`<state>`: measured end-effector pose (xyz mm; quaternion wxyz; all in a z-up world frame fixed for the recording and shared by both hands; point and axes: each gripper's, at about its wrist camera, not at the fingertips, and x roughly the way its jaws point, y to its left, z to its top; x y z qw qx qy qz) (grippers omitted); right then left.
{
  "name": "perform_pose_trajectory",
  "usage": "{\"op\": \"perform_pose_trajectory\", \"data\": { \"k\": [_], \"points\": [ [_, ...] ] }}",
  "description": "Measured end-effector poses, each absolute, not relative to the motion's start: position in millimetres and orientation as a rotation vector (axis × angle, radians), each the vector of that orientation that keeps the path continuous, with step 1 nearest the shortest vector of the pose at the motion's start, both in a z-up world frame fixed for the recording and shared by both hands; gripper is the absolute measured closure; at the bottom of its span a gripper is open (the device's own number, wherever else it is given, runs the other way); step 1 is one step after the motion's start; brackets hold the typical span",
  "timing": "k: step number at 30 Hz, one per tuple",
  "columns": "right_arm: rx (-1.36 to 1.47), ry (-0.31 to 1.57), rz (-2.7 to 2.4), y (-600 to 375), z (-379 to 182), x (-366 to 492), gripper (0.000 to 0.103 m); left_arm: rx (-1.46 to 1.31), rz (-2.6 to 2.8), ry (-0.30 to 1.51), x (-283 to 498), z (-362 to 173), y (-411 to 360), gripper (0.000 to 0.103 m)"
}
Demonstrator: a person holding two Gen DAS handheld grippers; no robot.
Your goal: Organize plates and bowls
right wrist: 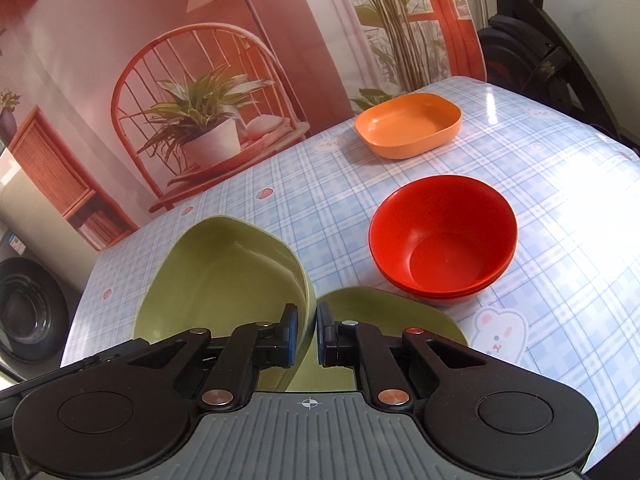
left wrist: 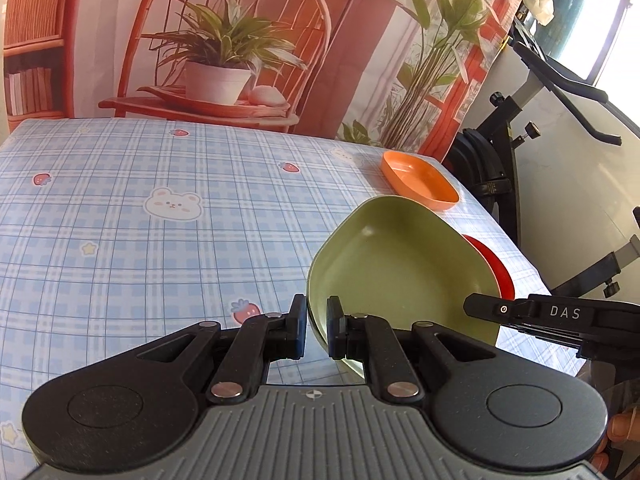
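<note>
My left gripper [left wrist: 317, 330] is shut on the rim of a green dish [left wrist: 400, 268] and holds it tilted above the table. My right gripper [right wrist: 307, 334] is shut on the opposite rim of the same green dish [right wrist: 224, 280]. A second green dish [right wrist: 384, 316] lies flat on the table under my right gripper. A stack of red bowls [right wrist: 442, 240] stands to the right; its edge shows behind the held dish in the left wrist view [left wrist: 494, 264]. An orange dish [right wrist: 408, 124] sits at the far edge, also in the left wrist view [left wrist: 420, 180].
The table [left wrist: 160, 220] has a blue plaid cloth with bears and strawberries. A printed backdrop [left wrist: 240, 40] hangs right behind it. An exercise bike [left wrist: 540, 128] stands off the right edge. The right gripper's body [left wrist: 560, 320] reaches in from the right.
</note>
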<state>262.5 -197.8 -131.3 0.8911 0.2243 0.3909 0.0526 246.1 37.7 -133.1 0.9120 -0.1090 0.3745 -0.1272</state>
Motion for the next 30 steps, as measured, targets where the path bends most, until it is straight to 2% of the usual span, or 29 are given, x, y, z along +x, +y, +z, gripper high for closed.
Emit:
{"op": "perform_pose_trajectory", "data": {
  "k": [16,30],
  "points": [
    [0.509,0.828,0.003,-234.4,-159.2,237.1,0.094,-0.171,-0.344,0.853,232.9,-162.8,1.8,0.091],
    [0.465,0.785,-0.038,-240.1,-165.1,231.8,0.093,-0.110,-0.380,0.845,232.2,-166.1,-16.4,0.090]
  ]
}}
